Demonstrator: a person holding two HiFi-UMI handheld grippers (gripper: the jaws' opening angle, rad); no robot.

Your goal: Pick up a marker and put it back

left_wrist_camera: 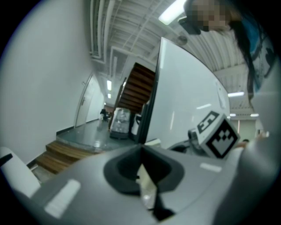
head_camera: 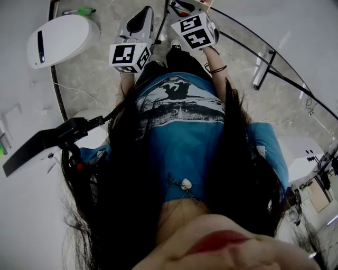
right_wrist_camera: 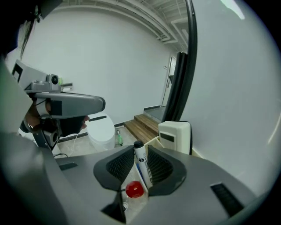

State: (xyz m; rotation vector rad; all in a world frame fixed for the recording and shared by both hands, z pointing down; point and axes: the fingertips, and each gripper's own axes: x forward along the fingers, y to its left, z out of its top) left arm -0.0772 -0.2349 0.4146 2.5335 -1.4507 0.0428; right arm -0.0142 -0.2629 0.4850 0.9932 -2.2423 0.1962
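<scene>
A white marker with a black cap (right_wrist_camera: 142, 163) stands upright between the pads of my right gripper (right_wrist_camera: 140, 151). It leans against the right-hand pad, with a slit of space on its left side, so the jaws stand open around it. Below it lie a red round thing (right_wrist_camera: 135, 189) and the rim of a beige holder (right_wrist_camera: 153, 140). My left gripper (left_wrist_camera: 141, 151) has its pad tips together with nothing gripped. In the head view both grippers are held far out in front of the person; I make out their marker cubes, left (head_camera: 130, 57) and right (head_camera: 196, 30), but not the jaws.
A white wall unit with a dark slot (right_wrist_camera: 174, 134) stands just behind the holder. A white oval-lidded thing (head_camera: 60, 37) and a green bottle (head_camera: 84, 10) are on the floor at the left. A curved glass panel (head_camera: 274, 68) runs along the right. Wooden steps (right_wrist_camera: 142, 125) lie ahead.
</scene>
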